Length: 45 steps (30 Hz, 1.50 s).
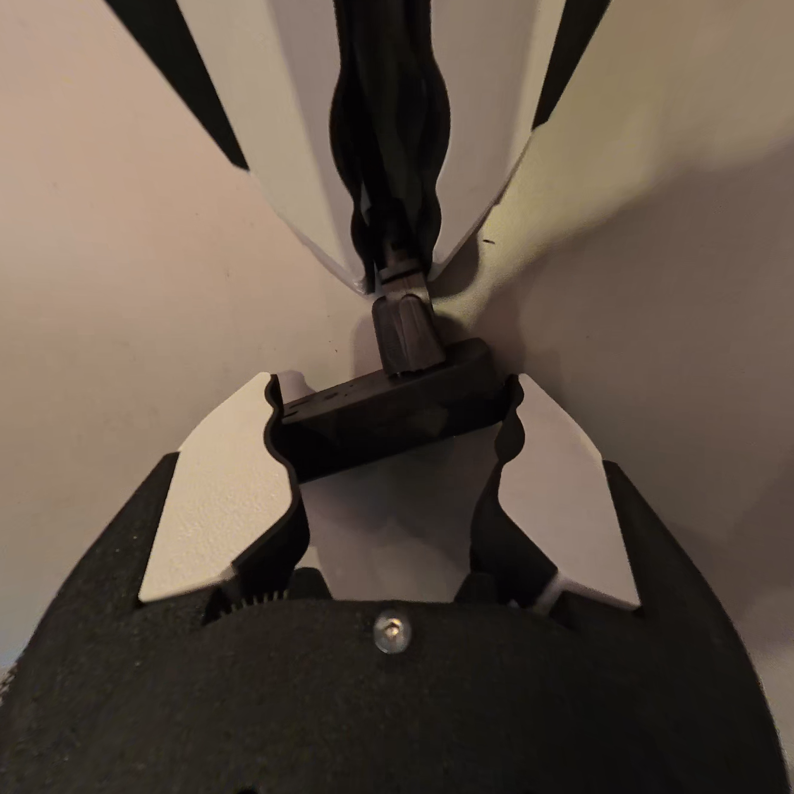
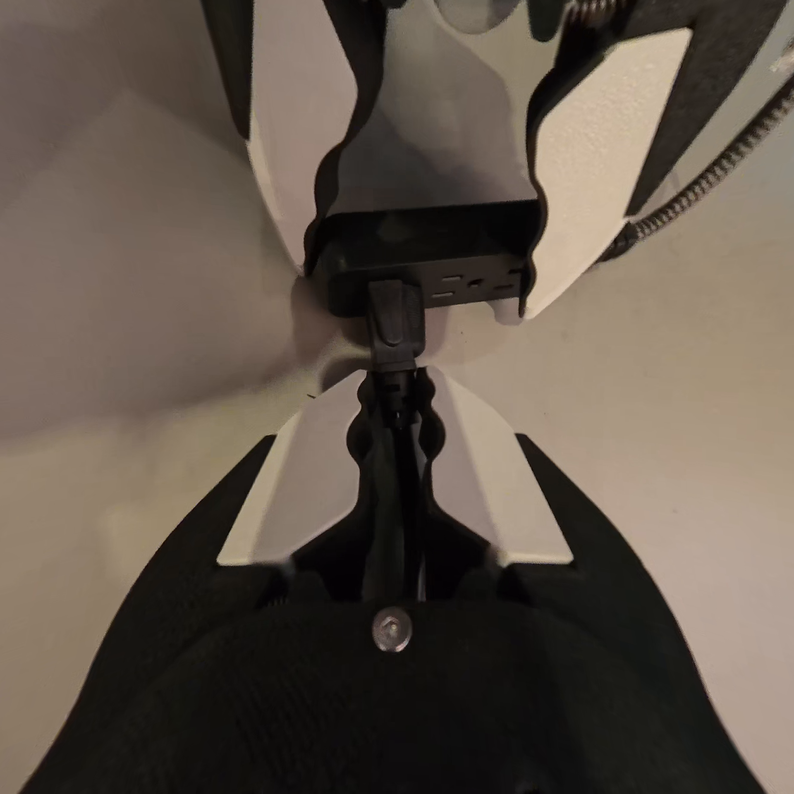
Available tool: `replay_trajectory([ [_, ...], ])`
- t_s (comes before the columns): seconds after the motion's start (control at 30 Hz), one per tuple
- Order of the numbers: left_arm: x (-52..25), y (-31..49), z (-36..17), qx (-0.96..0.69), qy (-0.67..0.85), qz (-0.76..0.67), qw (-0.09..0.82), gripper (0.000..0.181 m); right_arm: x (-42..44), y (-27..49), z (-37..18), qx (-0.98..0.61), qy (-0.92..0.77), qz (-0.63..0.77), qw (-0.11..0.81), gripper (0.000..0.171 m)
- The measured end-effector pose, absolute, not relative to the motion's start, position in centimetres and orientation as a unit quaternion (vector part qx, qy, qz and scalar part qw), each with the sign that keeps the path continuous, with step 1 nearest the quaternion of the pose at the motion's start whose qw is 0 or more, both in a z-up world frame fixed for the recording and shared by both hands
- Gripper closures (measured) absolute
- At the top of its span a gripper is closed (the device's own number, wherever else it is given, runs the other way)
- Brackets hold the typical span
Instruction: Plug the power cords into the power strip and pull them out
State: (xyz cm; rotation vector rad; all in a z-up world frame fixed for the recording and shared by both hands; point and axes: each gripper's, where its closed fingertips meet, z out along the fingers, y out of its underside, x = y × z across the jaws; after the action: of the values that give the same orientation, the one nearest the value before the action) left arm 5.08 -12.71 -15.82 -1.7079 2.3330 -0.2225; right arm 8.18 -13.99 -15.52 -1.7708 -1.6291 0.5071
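We cannot tell what sort of place this is. All we see beneath the work is a plain, pale, off-white surface (image 1: 129,258), smooth and matt, lit warmly from above so that soft shadows fall across it. A few tiny dark specks mark it. No wall, furniture or edge of the surface shows in either wrist view, so home, office and lab all remain possible.

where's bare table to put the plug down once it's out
Free: pale table on both sides of the right gripper and beyond the strip's ends. Crowded: the middle, where the left gripper clamps the strip and the plug sits in it.
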Motion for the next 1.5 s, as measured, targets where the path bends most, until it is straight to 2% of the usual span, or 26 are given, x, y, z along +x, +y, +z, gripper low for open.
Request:
replay_trajectory([
  [0.3,5.3,-13.4,-15.6,-0.586,0.789,-0.097,0.157,0.086,8.4,-14.3,-15.2,-0.704,-0.582,0.177,0.366,0.148],
  [0.43,5.3,-14.7,-15.5,-0.529,0.828,-0.099,0.155,0.098,8.3,-15.5,-15.0,-0.661,-0.631,0.214,0.346,0.152],
  [0.7,5.4,-14.6,-15.3,-0.507,0.841,-0.119,0.148,0.101,8.2,-15.7,-14.9,-0.618,-0.655,0.319,0.294,0.152],
  [0.87,6.0,-14.6,-15.2,-0.516,0.83,-0.125,0.17,0.101,8.0,-15.1,-15.2,-0.621,-0.661,0.284,0.312,0.151],
  [1.07,6.0,-14.6,-15.1,-0.512,0.829,-0.132,0.18,0.102,8.1,-15.2,-15.4,-0.625,-0.662,0.295,0.291,0.153],
  [1.17,5.1,-14.7,-15.0,-0.492,0.851,-0.121,0.135,0.106,7.9,-15.3,-15.3,-0.609,-0.679,0.286,0.293,0.152],
  [1.3,4.5,-14.3,-14.8,-0.456,0.878,-0.116,0.09,0.122,7.8,-15.5,-15.5,-0.608,-0.685,0.297,0.271,0.152],
  [1.5,4.3,-12.7,-15.5,-0.342,0.932,-0.068,0.095,0.132,7.9,-15.7,-15.7,-0.592,-0.706,0.297,0.25,0.151],
])
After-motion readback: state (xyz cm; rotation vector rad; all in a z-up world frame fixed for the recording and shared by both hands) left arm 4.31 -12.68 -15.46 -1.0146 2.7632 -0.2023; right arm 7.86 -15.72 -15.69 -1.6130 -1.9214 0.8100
